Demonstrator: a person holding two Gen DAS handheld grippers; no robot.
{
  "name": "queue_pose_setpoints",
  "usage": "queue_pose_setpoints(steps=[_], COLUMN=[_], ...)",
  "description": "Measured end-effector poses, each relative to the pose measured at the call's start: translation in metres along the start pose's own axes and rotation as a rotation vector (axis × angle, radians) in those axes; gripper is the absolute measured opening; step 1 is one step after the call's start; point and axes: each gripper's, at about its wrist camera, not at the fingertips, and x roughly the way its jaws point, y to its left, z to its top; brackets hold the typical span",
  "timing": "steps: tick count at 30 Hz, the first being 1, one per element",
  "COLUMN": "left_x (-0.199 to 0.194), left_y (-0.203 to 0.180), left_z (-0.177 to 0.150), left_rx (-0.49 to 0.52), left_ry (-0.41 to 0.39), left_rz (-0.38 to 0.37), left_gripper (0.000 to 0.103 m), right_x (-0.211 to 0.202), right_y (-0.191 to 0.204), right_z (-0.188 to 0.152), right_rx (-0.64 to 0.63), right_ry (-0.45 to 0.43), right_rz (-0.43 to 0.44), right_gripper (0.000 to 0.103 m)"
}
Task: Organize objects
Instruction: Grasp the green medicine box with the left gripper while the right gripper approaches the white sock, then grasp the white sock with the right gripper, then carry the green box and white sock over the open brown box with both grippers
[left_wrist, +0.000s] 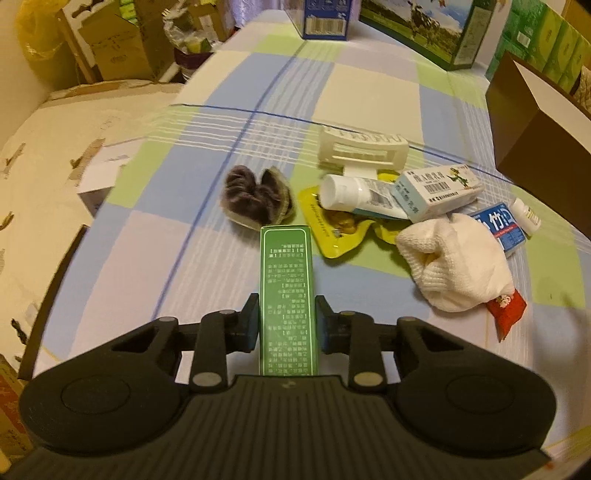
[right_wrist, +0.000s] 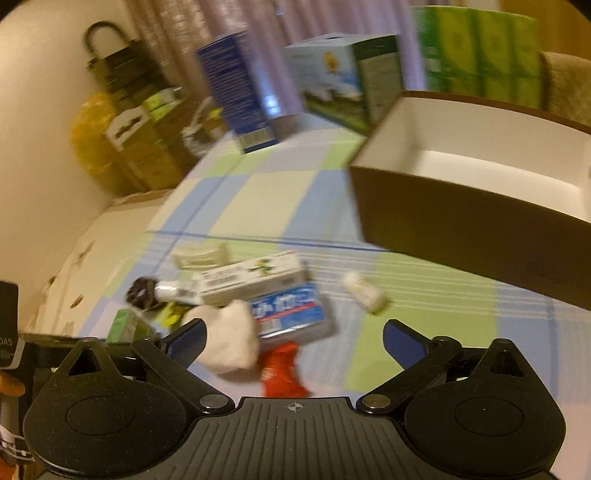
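My left gripper (left_wrist: 286, 319) is shut on a long green box (left_wrist: 286, 295), which points forward over the checked cloth; the same green box (right_wrist: 123, 325) shows at the left in the right wrist view. Ahead lies a pile: a dark furry item (left_wrist: 255, 197), a white tube (left_wrist: 354, 194), a white carton (left_wrist: 439, 192), a yellow packet (left_wrist: 332, 229), a white cloth (left_wrist: 458, 258), a blue box (left_wrist: 498, 225), a small white bottle (left_wrist: 526, 214), a red packet (left_wrist: 508, 308). My right gripper (right_wrist: 293, 341) is open above the white cloth (right_wrist: 231, 338) and red packet (right_wrist: 280, 373).
An open brown box (right_wrist: 461, 221) with a white inside stands at the right of the table. A white plastic clip (left_wrist: 364, 149) lies behind the pile. Tall cartons (left_wrist: 325, 18) stand at the table's far end. Cardboard boxes (left_wrist: 110, 44) are stacked on the floor to the left.
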Motion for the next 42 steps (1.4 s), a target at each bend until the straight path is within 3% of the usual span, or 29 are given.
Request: queue_pose_setpoints(steps=[6,11,21,26,28,30,42], left_x=[-0.018,-0.027,-0.032,-0.034,-0.035,-0.036,-0.047], left_y=[0.022,0.040,0.059,0.063,0.064,0.063,0.033], left_z=[-0.002,-0.003,-0.010,-0.011,-0.011,-0.010,0.002], left_rx=[-0.041,-0.069,-0.093,-0.094,-0.090,-0.084,0.001], left_ry=[-0.035,-0.052,-0.048,-0.052,-0.057,-0.061,-0.094], left_rz=[0.030,0.051,0.057,0.053,0.049,0.043,-0.029], left_gripper=[0.026,0.026,0.026,0.026,0.026,0.026,0.026], right_x=[0.042,0.080,0.125,0.127,0.122,0.117,0.057], right_y=[0.037,0.059,0.069,0.077,0.075,0.074,0.059], right_z=[-0.005,-0.011,-0.016,-0.024,-0.023,-0.022,-0.019], right_rx=[-0.118,-0.208,-0.223,-0.301,-0.292,-0.281,-0.142], right_ry=[0.052,0.090,0.141,0.124,0.110,0.103,0.039], right_rz=[0.083,0.053,-0.004,-0.033,-0.022,-0.009,0.028], right_gripper=[0.090,0.088,0.085,0.057,0.035,0.022,0.018])
